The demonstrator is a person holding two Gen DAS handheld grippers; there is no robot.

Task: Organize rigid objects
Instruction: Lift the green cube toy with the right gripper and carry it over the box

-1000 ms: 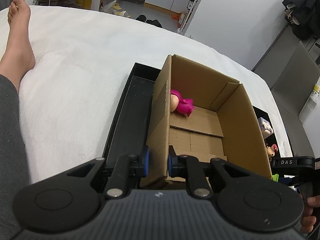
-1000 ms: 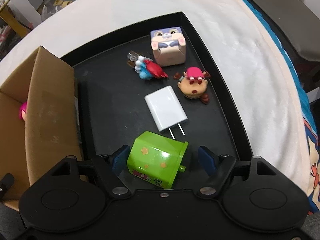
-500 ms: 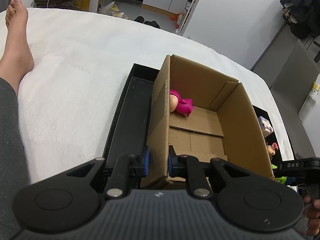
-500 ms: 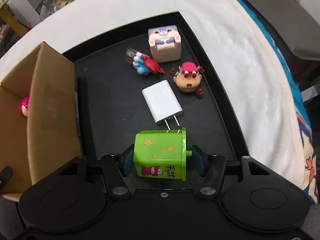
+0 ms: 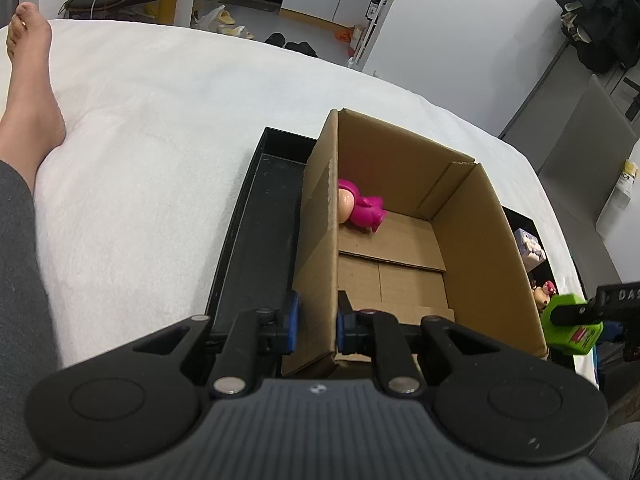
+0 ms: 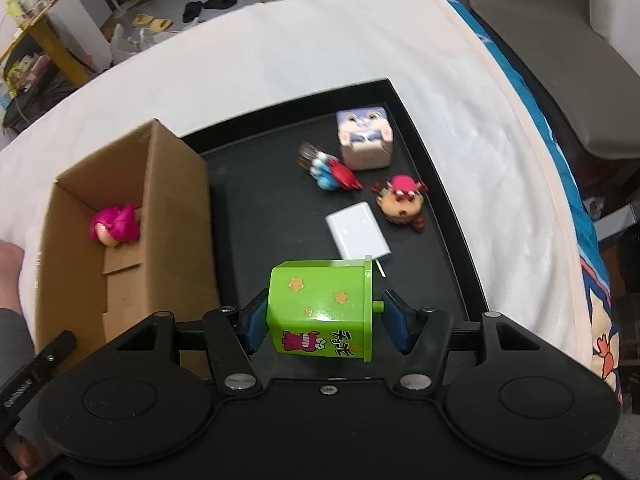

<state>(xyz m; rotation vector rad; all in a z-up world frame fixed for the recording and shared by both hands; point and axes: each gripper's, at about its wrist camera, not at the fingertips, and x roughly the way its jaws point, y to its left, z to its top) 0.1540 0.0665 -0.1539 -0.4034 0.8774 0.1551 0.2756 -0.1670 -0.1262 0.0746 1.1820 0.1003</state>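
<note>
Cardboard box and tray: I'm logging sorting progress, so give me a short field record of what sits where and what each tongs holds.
box contents: one pink figure in the cardboard box
left tongs: shut on the box's near-left wall
right tongs: shut on the green toy box, held clear of the black tray
left on tray: white charger, bunny cube, round brown figure, red and blue figure
surface: white blanket

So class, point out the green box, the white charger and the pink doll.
green box (image 6: 320, 308), right wrist view, top face
white charger (image 6: 357, 230), right wrist view, flat top
pink doll (image 5: 366, 210), left wrist view, body
</note>
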